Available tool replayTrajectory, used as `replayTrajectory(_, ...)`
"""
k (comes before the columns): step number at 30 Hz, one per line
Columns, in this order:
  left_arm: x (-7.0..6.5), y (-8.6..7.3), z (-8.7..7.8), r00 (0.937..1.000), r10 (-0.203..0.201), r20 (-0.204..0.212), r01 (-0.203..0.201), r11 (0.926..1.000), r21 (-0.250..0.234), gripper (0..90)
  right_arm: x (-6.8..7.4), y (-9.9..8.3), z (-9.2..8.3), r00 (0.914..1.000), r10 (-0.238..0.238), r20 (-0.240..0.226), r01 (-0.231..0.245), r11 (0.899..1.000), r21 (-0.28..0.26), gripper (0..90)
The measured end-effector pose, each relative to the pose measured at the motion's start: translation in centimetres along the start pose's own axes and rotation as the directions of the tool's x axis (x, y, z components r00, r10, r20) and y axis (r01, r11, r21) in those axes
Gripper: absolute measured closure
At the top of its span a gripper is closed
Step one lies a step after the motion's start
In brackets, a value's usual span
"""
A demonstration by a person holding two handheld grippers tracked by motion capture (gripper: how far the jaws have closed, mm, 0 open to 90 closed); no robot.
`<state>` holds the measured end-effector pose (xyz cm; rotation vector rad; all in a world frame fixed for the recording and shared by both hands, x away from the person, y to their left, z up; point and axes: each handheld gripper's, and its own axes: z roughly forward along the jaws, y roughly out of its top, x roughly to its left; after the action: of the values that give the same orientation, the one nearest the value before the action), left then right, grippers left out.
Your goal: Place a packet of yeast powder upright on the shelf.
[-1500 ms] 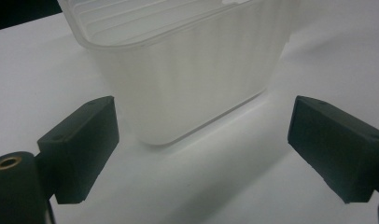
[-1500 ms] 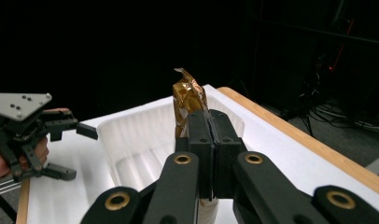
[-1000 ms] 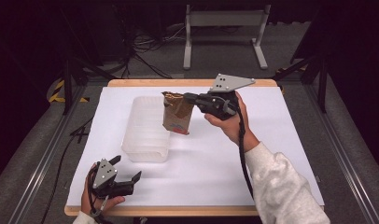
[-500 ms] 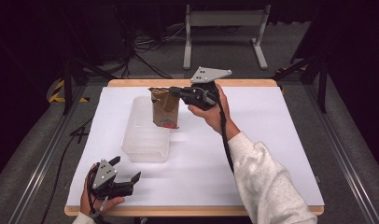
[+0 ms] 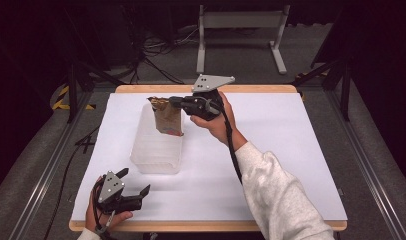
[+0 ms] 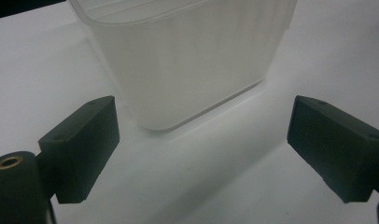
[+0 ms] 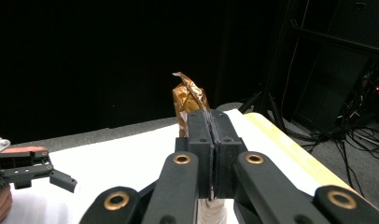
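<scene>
The pouch's lower part is hidden behind the right tool's closed jaws, its print is too blurred to read, and the tub's top is cut off by the left gripper view's edge.

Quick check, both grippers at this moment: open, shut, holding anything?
Left gripper: open, holding nothing, resting near the table's front edge.
Right gripper: shut on the brown pouch, held over the clear plastic container.

A: Left tongs status?
B: Jaws spread wide, held low at the near table edge.
A: Right tongs?
B: Raised, arm extended forward, jaws clamped together on a pouch.
</scene>
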<state>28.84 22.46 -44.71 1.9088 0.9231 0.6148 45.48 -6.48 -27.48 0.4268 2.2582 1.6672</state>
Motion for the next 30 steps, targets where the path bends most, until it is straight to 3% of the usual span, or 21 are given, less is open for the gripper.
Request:
replayTrajectory(5, 0.0, 0.0, 0.1, 1.0000, 0.005, 0.004, -0.005, 1.0000, 0.004, 10.2, 0.3, 0.5, -0.4, 0.9999, -0.013, -0.002, 0.012, 1.000, -0.016, 88.4)
replayTrajectory(8, 0.0, 0.0, 0.1, 1.0000, 0.004, 0.007, -0.004, 1.0000, 0.007, 10.1, 0.4, 0.4, -0.2, 0.9999, -0.017, 0.000, 0.017, 1.000, 0.001, 88.3)
replayTrajectory(15, 0.0, 0.0, 0.1, 0.9999, 0.004, 0.011, -0.004, 0.9999, 0.009, 10.1, 0.4, -0.6, 1.0, 0.9998, -0.022, 0.003, 0.022, 0.999, 0.041, 88.0)
replayTrajectory(19, 0.0, 0.0, 0.0, 0.9999, 0.002, 0.014, -0.002, 1.0000, 0.004, 10.2, 0.7, -2.1, 2.2, 0.9996, -0.020, -0.019, 0.021, 0.997, 0.073, 87.9)
replayTrajectory(30, 0.0, 0.0, 0.1, 0.9999, 0.006, 0.012, -0.006, 1.0000, 0.007, 10.1, 0.7, -3.4, 2.8, 0.9999, -0.002, -0.015, 0.003, 0.995, 0.103, 87.6)
